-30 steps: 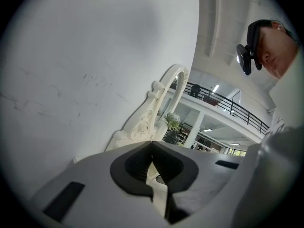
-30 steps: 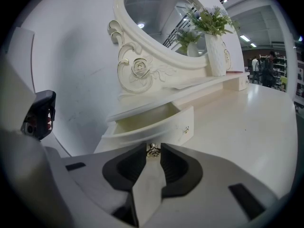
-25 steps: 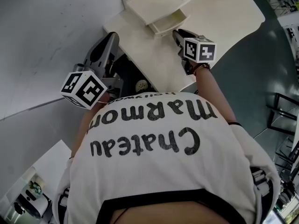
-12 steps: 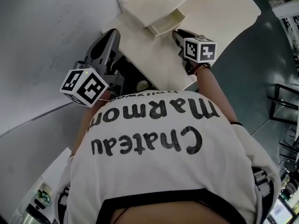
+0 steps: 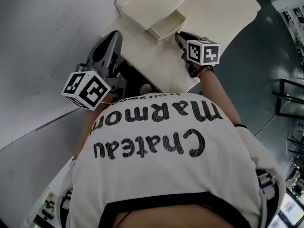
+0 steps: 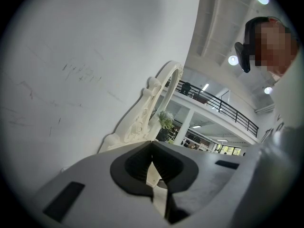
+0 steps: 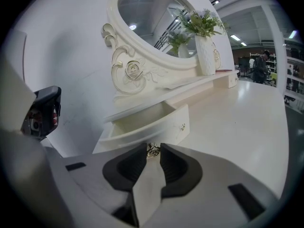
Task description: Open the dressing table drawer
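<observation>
Where the cream drawer (image 7: 147, 127) stands part-way out beneath the oval mirror (image 7: 152, 18), the right gripper (image 7: 152, 148) pinches its small metal knob (image 7: 153, 151). A vase of greenery (image 7: 205, 51) stands well back on the shelf. The left gripper (image 6: 152, 145), jaws pressed together and empty, hangs beside the white wall (image 6: 95, 56). The bench (image 7: 247, 122) spreads broad to the drawer's right.

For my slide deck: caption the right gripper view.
Right tongs pinch the small metal knob of the partly open drawer beneath the oval mirror.
</observation>
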### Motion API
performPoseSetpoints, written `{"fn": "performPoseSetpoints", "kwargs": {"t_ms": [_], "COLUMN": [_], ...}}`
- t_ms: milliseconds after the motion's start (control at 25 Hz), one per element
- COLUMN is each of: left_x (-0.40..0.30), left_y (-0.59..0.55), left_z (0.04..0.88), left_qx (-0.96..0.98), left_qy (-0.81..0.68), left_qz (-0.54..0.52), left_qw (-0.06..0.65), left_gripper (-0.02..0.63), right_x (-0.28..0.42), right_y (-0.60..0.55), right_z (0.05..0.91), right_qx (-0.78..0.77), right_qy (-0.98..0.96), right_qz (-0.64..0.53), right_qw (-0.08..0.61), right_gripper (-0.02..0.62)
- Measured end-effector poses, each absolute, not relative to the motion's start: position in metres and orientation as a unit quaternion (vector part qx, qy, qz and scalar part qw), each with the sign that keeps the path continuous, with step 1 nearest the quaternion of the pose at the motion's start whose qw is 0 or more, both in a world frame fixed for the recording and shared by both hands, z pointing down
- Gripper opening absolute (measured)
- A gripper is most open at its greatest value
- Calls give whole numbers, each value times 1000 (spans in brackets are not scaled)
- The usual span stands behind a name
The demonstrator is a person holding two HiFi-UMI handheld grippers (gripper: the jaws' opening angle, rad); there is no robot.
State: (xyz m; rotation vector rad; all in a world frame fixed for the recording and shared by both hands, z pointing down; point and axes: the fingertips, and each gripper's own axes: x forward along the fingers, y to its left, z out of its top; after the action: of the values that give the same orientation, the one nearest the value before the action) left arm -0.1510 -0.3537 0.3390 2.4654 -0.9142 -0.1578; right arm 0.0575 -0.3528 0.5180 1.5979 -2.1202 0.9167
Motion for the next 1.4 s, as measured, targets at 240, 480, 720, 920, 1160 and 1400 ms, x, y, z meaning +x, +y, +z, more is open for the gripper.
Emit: {"fn": "performPoseSetpoints", "kwargs": {"t_ms": [240,480,720,920,1160,1400], "left_x": [-154,-157,-157,-156,-152,-152], "left_y": [-355,-357,-363,-369,-373,-380], "left_z": [343,344,343,345,349,351], "left_qx": [906,906,908,909,911,911], "left_qy": [-335,-331,-326,-321,-312,-309], "left_qz": [-57,-56,-59,-60,-57,-57], "left_qw": [254,257,256,258,263,265], "left_gripper": [21,21,21,21,21,21], "right_x": [59,60,59,60,59,60], "right_y": [-351,-351,-351,-349,-350,-350], "right_z": [519,517,517,519,519,519], "right_qx": [566,572,572,573,575,576], "right_qy": [-741,-736,-736,-732,-730,-729], "right_qz": [322,324,322,324,327,327], "right_qw": [165,165,167,173,173,171], "right_gripper": [101,100,100,100,100,100]}}
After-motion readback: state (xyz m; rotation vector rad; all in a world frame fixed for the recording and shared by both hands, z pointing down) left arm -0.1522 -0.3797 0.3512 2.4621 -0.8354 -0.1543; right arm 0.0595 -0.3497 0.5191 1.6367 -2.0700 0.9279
